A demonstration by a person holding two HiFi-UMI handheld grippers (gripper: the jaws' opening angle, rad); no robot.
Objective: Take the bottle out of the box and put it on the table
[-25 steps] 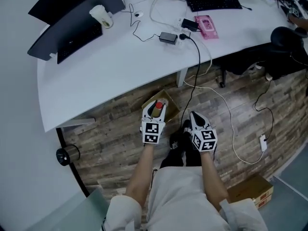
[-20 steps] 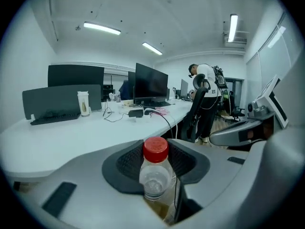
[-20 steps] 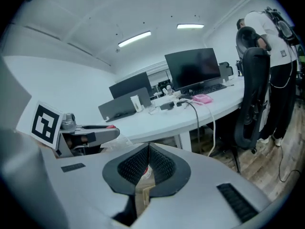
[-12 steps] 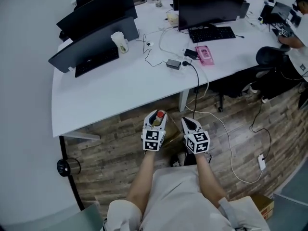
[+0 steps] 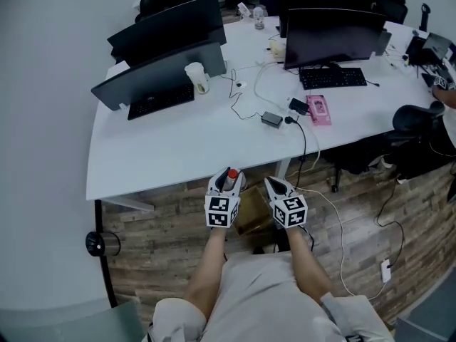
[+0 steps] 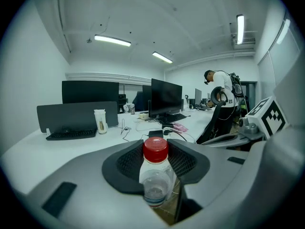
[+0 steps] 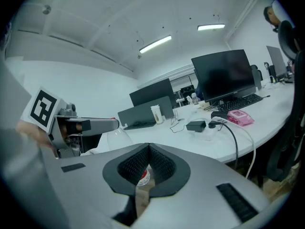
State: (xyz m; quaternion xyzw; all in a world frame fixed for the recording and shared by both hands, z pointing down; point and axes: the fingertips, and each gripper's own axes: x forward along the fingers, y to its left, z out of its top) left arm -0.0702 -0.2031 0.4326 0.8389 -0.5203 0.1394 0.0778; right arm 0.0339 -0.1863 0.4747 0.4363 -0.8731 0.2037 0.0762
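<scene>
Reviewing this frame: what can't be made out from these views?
Box: head view, mostly covered by the left gripper and right gripper; contents unseen.
Bottle: left gripper view, lower part hidden behind that gripper's body; label unreadable.
Red-and-white thing: right gripper view, only a sliver shows past the shut jaws; cannot name it.

Left gripper (image 5: 229, 177), right gripper (image 5: 273, 185): grey shells, black ribbed pads (image 6: 127, 163), black-white marker cubes (image 5: 221, 211); pale rolled sleeves (image 5: 173, 311).
</scene>
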